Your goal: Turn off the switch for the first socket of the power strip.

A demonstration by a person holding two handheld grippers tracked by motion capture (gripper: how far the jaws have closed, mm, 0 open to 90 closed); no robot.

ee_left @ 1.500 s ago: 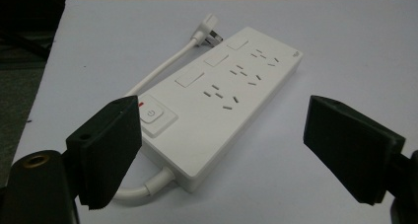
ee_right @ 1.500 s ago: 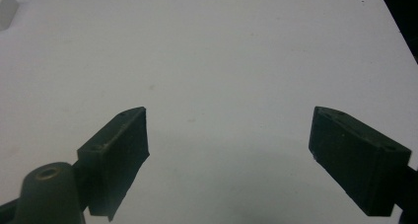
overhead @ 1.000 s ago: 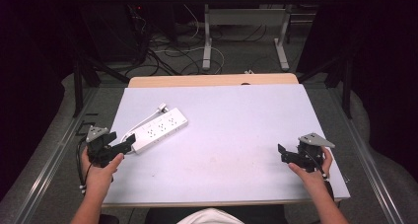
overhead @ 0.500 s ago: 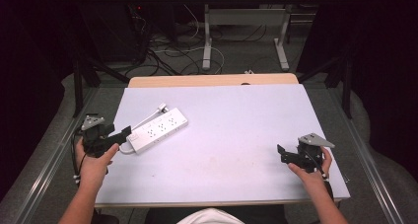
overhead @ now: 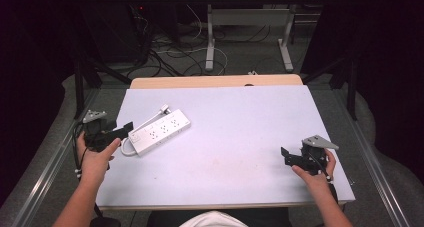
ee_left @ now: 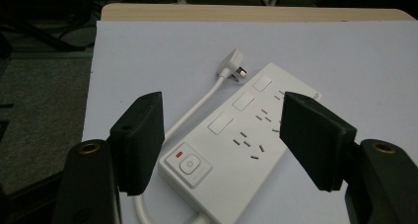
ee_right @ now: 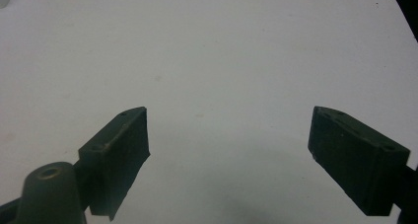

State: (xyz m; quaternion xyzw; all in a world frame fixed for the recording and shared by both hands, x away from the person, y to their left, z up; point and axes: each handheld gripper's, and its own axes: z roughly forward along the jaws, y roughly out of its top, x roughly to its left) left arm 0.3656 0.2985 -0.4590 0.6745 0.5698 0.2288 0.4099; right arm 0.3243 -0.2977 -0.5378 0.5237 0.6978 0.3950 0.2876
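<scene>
A white power strip [overhead: 159, 132] lies flat on the pale surface [overhead: 235, 137], in the left half of the high view, set at a slant so that its far end points toward the upper right of the frame. Its white cord [overhead: 148, 121] runs along the strip's upper side and ends in a plug [overhead: 164, 108] resting on the surface just beyond the middle of the strip; near the strip's lower-left end the cord loops out and back. In the left gripper view the strip shows a switch with a small red light [ee_left: 188, 163] at the near end, then three rows of sockets running up toward the upper right, with the plug [ee_left: 232, 68] lying just past them at the upper centre. The left tool [overhead: 121, 131], held in the person's left hand [overhead: 95, 157] at the left edge of the surface, points toward the strip's near end; its jaws have just been closing a little, yet they stand apart with the switch end seen between them, and the pads do not press on the strip, so it is released. The right tool [overhead: 286, 156] sits in the right hand [overhead: 312, 174] at the lower right of the high view, well apart from the strip, its jaws spread wide over bare surface and grasping nothing.
</scene>
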